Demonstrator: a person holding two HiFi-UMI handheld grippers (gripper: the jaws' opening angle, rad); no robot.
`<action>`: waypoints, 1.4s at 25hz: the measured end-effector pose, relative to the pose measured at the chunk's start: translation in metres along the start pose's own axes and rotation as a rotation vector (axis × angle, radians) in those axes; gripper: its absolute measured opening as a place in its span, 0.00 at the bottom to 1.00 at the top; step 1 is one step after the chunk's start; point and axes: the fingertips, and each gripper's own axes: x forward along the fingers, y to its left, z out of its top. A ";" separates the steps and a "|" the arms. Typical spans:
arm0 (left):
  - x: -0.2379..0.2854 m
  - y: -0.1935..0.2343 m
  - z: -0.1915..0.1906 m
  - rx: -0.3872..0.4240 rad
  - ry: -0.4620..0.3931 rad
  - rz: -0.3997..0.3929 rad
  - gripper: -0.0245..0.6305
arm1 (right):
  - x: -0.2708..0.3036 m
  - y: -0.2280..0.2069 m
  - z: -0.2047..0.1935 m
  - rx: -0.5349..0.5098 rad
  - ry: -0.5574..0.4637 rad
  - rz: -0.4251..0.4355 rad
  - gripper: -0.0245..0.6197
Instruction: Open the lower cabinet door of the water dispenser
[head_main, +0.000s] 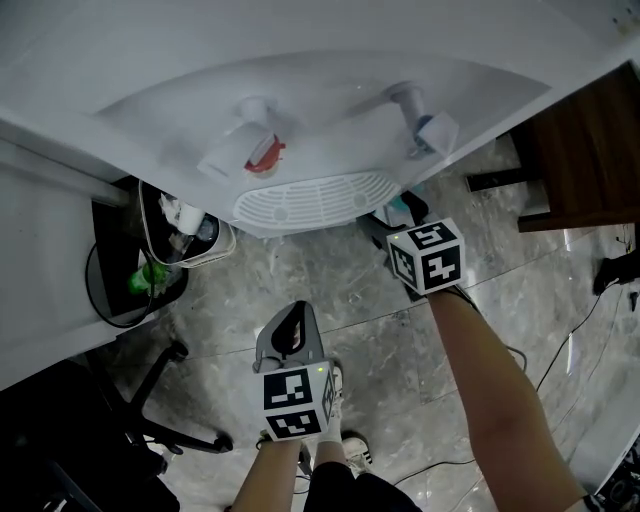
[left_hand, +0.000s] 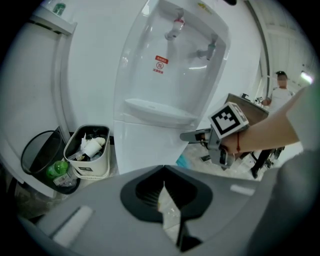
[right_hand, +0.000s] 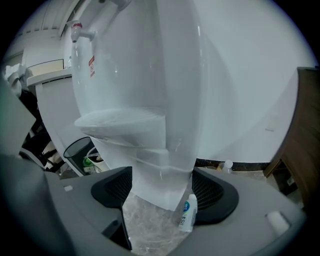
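Only left gripper view shows 1 bkgd person (left_hand: 281, 85) past dispenser (left_hand: 165, 75).

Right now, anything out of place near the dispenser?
One thing: a small white bottle with a blue label sits loose on the floor beside the water dispenser's lower corner, not in the white bin. No spill or damage shows.
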 end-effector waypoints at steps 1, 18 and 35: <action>-0.001 0.000 -0.001 -0.003 0.001 0.002 0.05 | -0.002 0.000 0.000 0.006 0.000 -0.004 0.60; -0.052 -0.014 -0.071 -0.070 0.016 0.048 0.05 | -0.103 0.109 -0.098 0.051 0.034 0.066 0.32; -0.106 0.035 -0.135 -0.124 0.060 0.147 0.05 | -0.119 0.271 -0.128 0.110 0.078 0.308 0.03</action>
